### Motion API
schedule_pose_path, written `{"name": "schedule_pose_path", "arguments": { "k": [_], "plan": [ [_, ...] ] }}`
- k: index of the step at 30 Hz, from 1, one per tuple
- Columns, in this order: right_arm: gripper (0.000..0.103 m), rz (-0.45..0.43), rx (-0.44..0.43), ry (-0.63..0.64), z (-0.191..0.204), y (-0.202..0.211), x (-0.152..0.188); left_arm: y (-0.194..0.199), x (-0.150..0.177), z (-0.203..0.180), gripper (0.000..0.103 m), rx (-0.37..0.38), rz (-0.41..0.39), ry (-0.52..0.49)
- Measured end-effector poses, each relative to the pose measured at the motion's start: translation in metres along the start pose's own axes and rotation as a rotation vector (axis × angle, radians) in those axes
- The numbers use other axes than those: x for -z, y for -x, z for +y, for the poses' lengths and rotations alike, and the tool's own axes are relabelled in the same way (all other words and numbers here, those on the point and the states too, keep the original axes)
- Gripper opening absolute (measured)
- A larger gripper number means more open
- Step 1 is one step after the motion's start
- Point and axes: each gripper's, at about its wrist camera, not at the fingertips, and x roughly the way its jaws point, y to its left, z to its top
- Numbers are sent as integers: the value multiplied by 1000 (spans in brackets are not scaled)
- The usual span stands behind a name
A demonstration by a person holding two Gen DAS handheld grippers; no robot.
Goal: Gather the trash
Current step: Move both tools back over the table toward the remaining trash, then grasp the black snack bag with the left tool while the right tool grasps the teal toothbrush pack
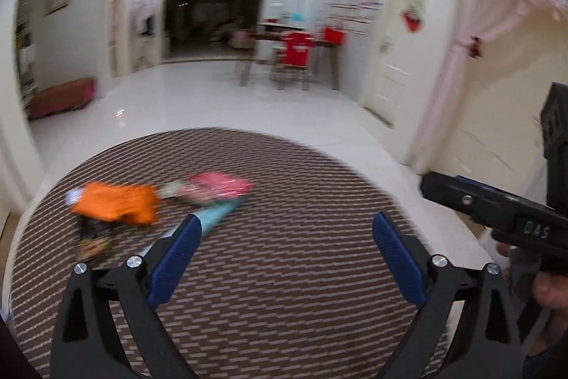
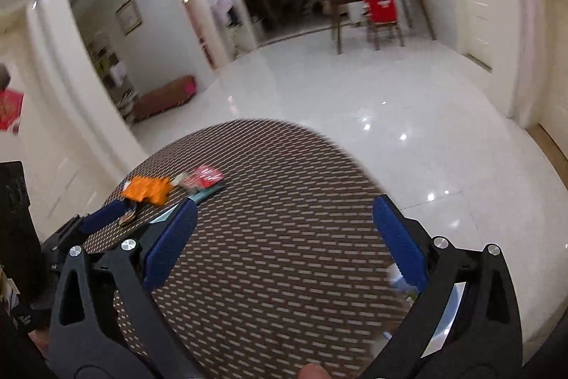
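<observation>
Here: left tool (image 1: 285,233) and right tool (image 2: 284,222) gape wide, empty, above round table (image 1: 284,272); wrappers (image 1: 117,201) beyond.

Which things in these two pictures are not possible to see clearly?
- Left wrist: orange wrapper and pink wrapper, print lost to blur.
- Left wrist: dark item, too blurred to identify.
- Right wrist: white-blue object, mostly hidden behind the right gripper finger.

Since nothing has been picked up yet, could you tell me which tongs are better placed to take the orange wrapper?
Left, probably. The left tongs are open with the orange wrapper just ahead of their left finger, while the right tongs, also open, face the bare mat farther away.
</observation>
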Motion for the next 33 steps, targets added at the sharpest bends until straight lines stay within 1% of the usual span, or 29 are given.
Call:
{"name": "schedule_pose_path", "arguments": {
  "k": [3,5,6,8,10,11,12,13,14,15,16,19,20,21,22,24,25,27,28,29,30,31,32,33],
  "plan": [
    [97,60,-30,8,32,-34,2,3,3,52,95,-96,12,70],
    [97,91,-30,12,48,-53,4,2,5,86,95,-167,21,115],
    [97,107,-25,13,55,-62,5,0,6,101,95,-191,34,129],
    [97,140,-11,16,71,-83,10,-12,10,130,95,-252,89,160],
    [97,167,-2,24,84,-100,12,-22,15,154,95,-276,120,184],
    [97,183,5,30,93,-111,13,-28,15,161,95,-283,140,192],
    [97,191,8,33,91,-113,22,-31,19,164,95,-282,151,196],
    [97,203,15,37,96,-121,23,-35,18,165,95,-279,164,201],
    [97,212,20,39,97,-126,25,-44,17,170,95,-270,199,213],
    [97,219,29,39,100,-131,25,-48,15,173,95,-254,213,218],
    [97,229,41,35,102,-139,25,-52,13,175,95,-242,220,221],
    [97,251,55,22,106,-154,25,-62,7,178,95,-235,236,215],
    [97,258,61,20,108,-161,25,-64,6,178,90,-230,241,214],
    [97,266,69,22,111,-168,24,-68,3,179,80,-233,240,209],
    [97,279,83,29,116,-176,24,-68,2,178,75,-237,238,198],
    [97,291,93,36,123,-187,23,-71,1,182,61,-236,234,196],
    [97,299,105,42,128,-195,23,-71,1,183,57,-232,231,198],
    [96,291,152,93,142,-207,24,-69,0,186,38,-226,226,203],
    [96,291,167,121,146,-210,25,-68,0,188,36,-224,225,207],
    [90,290,209,193,157,-216,28,-67,1,189,35,-214,224,209],
    [80,277,210,231,162,-216,31,-66,2,190,34,-207,223,209],
    [73,273,193,235,163,-214,31,-66,3,194,33,-201,224,206],
    [53,271,182,257,163,-209,32,-65,5,194,32,-192,225,201],
    [37,271,178,266,162,-205,33,-64,6,194,32,-185,225,197]
  ]
}}
